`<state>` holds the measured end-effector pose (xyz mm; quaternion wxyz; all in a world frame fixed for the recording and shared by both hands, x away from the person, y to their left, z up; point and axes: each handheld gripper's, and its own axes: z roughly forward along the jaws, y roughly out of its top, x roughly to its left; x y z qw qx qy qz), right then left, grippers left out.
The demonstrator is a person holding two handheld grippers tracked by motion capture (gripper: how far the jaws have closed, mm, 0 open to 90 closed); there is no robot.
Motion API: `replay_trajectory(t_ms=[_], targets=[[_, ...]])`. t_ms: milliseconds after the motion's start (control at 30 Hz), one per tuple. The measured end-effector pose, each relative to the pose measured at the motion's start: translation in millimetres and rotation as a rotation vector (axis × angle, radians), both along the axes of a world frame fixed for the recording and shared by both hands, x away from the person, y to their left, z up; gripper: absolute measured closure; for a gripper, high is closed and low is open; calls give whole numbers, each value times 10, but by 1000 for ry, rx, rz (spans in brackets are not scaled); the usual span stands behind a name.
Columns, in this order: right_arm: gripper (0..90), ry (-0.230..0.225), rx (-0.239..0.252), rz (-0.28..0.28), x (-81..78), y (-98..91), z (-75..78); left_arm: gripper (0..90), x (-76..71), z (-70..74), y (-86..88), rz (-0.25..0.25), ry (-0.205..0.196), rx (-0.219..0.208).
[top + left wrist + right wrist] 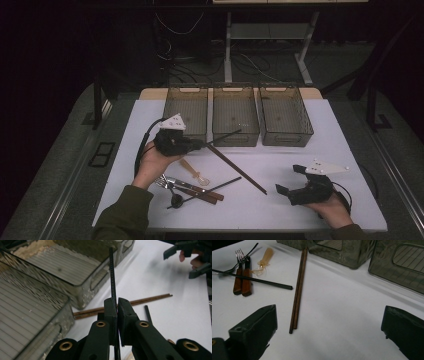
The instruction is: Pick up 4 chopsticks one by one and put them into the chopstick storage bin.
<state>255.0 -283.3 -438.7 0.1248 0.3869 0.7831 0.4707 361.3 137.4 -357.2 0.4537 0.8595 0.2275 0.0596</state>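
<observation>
Before the three bins (pixel 235 117), all empty: left gripper (pixel 199 145) pinches one black chopstick (pixel 113 280); right gripper (pixel 290 179) gapes, idle. Remaining cutlery (pixel 186 186) unsorted.

bins: three clear (pixel 235 117) | brown chopsticks (pixel 235 168) | forks (pixel 187 188) | amber spoon (pixel 194 172)

Matt plastics, ribbed rod and polished wood on a smooth white tabletop

The thin black chopstick (pixel 113 277) looks finely ribbed and matt; the black left gripper (pixel 117 312) is dull plastic with brass-coloured rivets. The paired brown wooden chopsticks (pixel 298 287) show a smooth, slightly glossy finish, like the reddish wooden handles of the metal forks (pixel 242 277). The three smoky translucent plastic bins (pixel 235 117) are ribbed and faintly shiny. The white tabletop (pixel 342 315) looks smooth and matt.
</observation>
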Motion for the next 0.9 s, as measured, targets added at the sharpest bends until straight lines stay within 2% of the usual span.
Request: replay_trajectory(t_ms=[200, 500, 900], targets=[[7, 2, 2, 0, -4, -3, 3, 851, 105, 73, -11, 10, -21, 5], [7, -9, 3, -4, -5, -10, 9, 851, 294, 80, 24, 52, -27, 13], [7, -7, 4, -4, -8, -10, 10, 851, 592, 108, 168, 171, -24, 34]])
